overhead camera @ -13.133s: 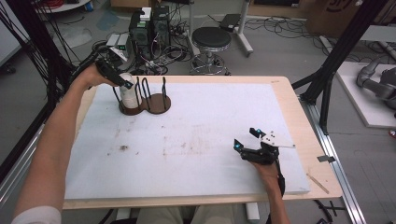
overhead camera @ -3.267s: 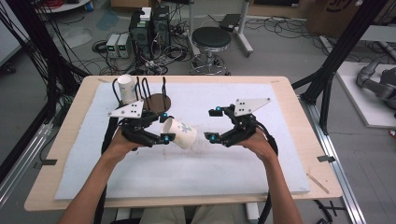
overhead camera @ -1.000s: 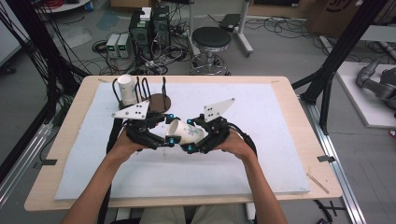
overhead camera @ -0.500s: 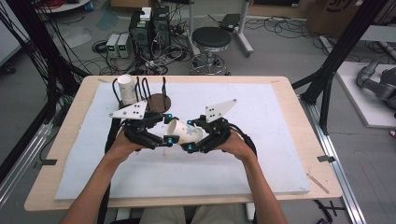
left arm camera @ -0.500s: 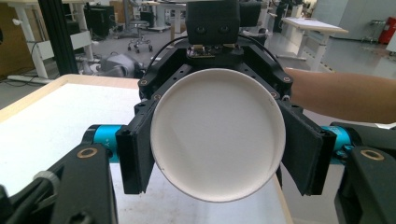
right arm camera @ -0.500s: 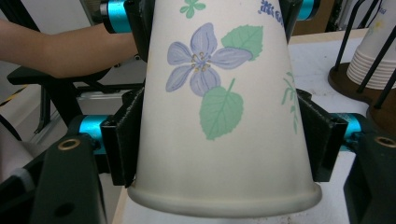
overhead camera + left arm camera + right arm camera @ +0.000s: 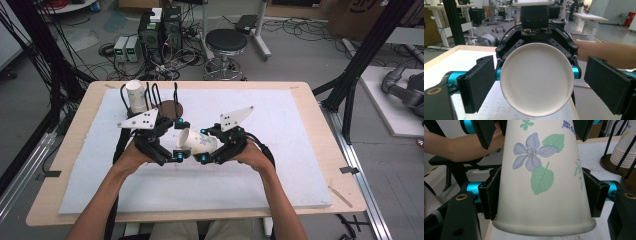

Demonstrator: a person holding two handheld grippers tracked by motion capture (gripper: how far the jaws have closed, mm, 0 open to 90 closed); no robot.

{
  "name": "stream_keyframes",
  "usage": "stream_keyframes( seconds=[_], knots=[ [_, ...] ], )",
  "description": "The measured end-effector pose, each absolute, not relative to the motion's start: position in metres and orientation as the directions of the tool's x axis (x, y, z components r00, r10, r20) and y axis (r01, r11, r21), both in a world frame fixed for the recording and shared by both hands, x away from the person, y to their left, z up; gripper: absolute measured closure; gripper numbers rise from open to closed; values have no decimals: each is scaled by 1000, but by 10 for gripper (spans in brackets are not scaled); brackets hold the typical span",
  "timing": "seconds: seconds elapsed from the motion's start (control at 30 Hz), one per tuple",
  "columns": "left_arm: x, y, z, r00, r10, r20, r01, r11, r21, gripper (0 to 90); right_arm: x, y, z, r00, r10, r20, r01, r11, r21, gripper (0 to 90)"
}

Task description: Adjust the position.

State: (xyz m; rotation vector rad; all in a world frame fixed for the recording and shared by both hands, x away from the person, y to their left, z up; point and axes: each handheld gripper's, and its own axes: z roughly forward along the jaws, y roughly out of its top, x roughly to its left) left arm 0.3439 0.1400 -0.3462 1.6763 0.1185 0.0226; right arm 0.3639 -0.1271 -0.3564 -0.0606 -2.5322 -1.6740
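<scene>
Looking down from the high view, we see our right gripper clamped on the flowered paper cup, lifted over the white mat, just in front of the cup rack. Our left gripper has just opened, its jaws apart either side of the cup. Along our left gripper's view, its pads stand clear of the cup's base. Along our right gripper's view, both pads press the cup's wall near its rim.

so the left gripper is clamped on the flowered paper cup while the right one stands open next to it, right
No, the sides are swapped. The right gripper is clamped on the flowered paper cup, as the right gripper view shows; the left gripper stands open beside it, pads clear of it, in the left gripper view.
</scene>
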Motion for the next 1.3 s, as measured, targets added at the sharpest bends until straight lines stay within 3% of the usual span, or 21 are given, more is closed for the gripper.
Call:
stream_keyframes(
  seconds=[0.53, 0.8, 1.3],
  knots=[
    [341, 156, -344, 986, 153, -67, 95, -187, 978, 67, 364, -132, -356, -995, 6, 97, 91, 422, 902, 284],
    [337, 163, -339, 982, 177, -67, 126, -348, 929, 84, 363, -134, -356, -996, 24, 82, 84, 452, 888, 284],
    [341, 173, -331, 970, 237, -59, 179, -530, 829, 95, 360, -134, -349, -997, 66, 43, 74, 569, 819, 284]
  ],
)
